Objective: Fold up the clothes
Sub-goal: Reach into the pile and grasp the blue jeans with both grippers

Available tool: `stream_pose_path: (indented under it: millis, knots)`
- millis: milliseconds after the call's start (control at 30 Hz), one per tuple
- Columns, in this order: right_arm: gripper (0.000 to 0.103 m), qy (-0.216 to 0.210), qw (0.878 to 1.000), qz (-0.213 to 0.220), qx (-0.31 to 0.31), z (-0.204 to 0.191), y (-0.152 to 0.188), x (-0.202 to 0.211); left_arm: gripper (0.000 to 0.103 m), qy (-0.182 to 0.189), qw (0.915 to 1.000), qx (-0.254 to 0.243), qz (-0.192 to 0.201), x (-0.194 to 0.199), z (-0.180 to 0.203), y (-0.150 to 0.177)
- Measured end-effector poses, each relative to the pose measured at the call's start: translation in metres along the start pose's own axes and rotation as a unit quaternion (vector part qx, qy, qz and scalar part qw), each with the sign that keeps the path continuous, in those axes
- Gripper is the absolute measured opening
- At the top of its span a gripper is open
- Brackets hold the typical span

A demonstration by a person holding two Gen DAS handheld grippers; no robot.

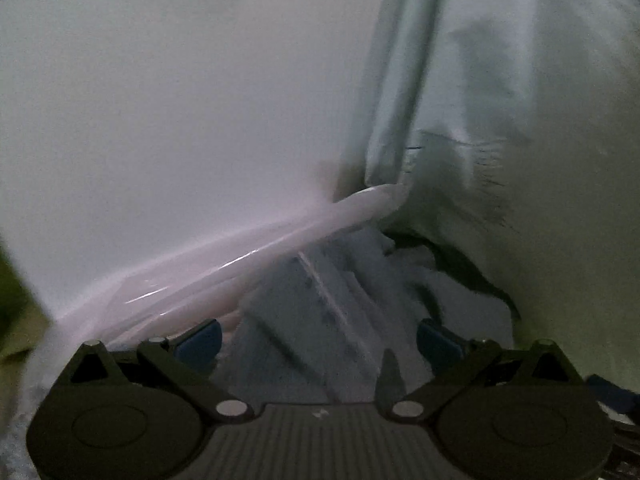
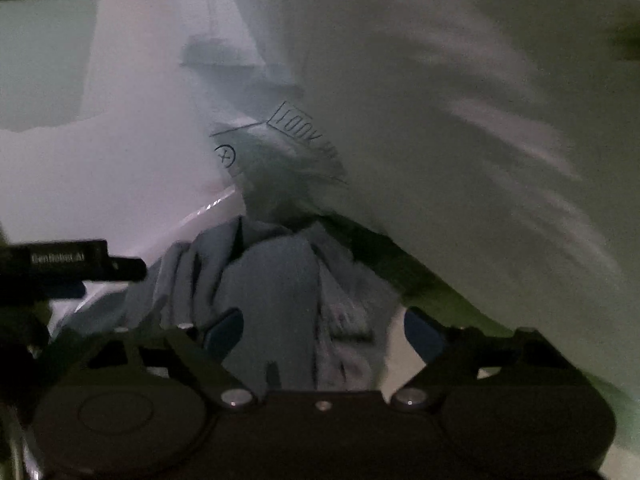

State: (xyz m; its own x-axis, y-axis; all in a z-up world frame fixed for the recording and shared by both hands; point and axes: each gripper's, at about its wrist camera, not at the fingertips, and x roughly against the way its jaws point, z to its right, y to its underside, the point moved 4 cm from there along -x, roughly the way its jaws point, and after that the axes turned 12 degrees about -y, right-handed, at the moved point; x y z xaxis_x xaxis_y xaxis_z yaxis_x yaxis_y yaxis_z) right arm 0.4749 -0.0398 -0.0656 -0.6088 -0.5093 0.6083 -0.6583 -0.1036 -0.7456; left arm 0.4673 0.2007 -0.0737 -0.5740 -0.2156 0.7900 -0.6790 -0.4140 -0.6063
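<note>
Both views are dim and blurred, so I read this loosely. The blue-grey garment lies bunched in a heap right in front of my right claw, its folds running up between the two blue pads, which stand wide apart with nothing pinched between them. In the left view the same blue-grey cloth lies just ahead of my left claw, also spread wide and gripping nothing; a pale seam or placket line runs diagonally across the cloth there. Behind the garment a clear plastic bag with printed marks hangs or drapes, and its glossy edge passes just left of the garment in the left view. I cannot tell what surface the heap sits on; no tabletop is clearly visible. A dark tool body with white lettering sits left of the garment in the right view, probably my other claw's housing. My judgement on handling: thin woven cloth, light, limp, no stiffness, so it will sag and slide rather than hold a crease; the plastic behind it looks slippery and may cling or drag along. Best hold is likely a hem, seam or corner, where the doubled layers give the pads more to bite on. The heap is crumpled, not folded.
</note>
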Motion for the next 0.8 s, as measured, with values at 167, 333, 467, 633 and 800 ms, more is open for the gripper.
stream_pose_path:
  millis: [167, 333, 467, 633, 800]
  knots:
    - [0.084, -0.025, 0.999, -0.018, -0.015, 0.005, -0.015, -0.055, 0.086, -0.008, 0.9986, 0.006, -0.052, -0.039, 0.006, -0.010]
    - [0.028, -0.045, 0.998, -0.051, -0.015, 0.005, -0.020, -0.084, 0.041, -0.005, 0.9986, 0.002, -0.053, -0.049, 0.011, -0.014]
    - [0.007, -0.033, 0.999, -0.017, 0.012, -0.005, -0.013, -0.042, 0.018, 0.005, 0.9999, -0.001, -0.011, -0.028, 0.013, -0.013]
    - [0.006, -0.014, 0.998, 0.035, 0.050, -0.019, -0.003, 0.021, 0.015, 0.020, 0.9979, -0.011, 0.061, 0.038, 0.013, -0.009]
    - [0.006, 0.013, 0.993, 0.096, 0.071, -0.031, 0.011, 0.099, 0.014, 0.069, 0.9903, -0.005, 0.121, 0.130, 0.007, 0.006]
